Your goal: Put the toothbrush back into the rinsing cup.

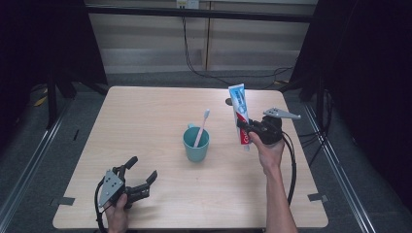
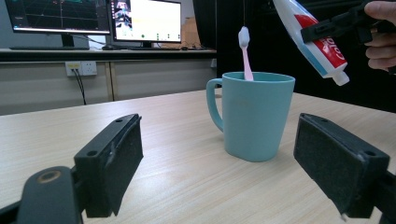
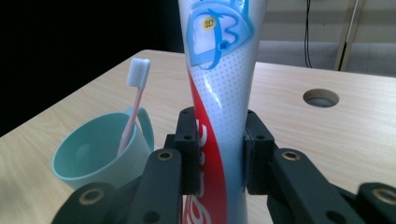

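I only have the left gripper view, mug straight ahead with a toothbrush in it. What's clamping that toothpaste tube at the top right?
Observer: The right gripper, shut on the tube around its middle.
Operator: Which end of the tube points up?
Observer: The flat crimped end; the high view shows the tube held above the table, cap end down.
Operator: Where is the tube relative to the mug?
Observer: In the high view it is right of the mug, not over it.
Operator: And my own gripper?
Observer: The left gripper is open, at the near left of the table.
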`<act>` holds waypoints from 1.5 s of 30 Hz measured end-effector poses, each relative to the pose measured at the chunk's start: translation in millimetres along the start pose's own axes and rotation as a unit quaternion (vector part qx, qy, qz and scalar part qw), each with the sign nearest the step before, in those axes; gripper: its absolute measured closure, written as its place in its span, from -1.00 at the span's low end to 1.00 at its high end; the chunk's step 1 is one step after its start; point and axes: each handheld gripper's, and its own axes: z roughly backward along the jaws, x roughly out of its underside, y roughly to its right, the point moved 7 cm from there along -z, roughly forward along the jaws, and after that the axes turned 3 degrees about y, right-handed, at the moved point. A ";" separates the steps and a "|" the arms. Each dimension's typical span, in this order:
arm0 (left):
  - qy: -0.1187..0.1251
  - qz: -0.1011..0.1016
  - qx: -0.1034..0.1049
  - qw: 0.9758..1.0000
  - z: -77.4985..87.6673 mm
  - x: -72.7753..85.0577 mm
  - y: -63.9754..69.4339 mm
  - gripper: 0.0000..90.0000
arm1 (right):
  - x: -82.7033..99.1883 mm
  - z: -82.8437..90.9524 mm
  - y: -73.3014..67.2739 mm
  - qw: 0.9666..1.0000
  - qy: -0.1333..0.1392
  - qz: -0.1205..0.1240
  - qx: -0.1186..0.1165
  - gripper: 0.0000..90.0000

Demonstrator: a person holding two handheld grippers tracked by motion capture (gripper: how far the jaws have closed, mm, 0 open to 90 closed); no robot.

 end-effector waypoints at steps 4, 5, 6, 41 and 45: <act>0.000 -0.001 0.001 1.000 0.0 0.0 0.2 -0.65 | -4.0 2.9 -2.2 1.000 0.024 0.014 0.008 0.61; 0.000 -0.001 0.001 1.000 -0.1 0.0 0.0 -0.65 | -5.6 4.4 -2.9 0.999 0.034 0.014 0.005 0.61; -0.001 -0.001 0.001 1.000 -0.1 0.0 0.0 -0.65 | -6.5 5.5 -3.3 0.999 0.039 0.015 0.006 0.61; 0.002 -0.005 -0.003 1.000 0.3 -0.1 0.4 -0.66 | -33.1 -3.3 -31.3 0.998 0.052 0.025 -0.023 0.61; 0.002 -0.005 -0.003 1.000 0.3 -0.1 0.3 -0.66 | -35.2 -7.0 -36.1 0.998 0.054 0.027 -0.028 0.61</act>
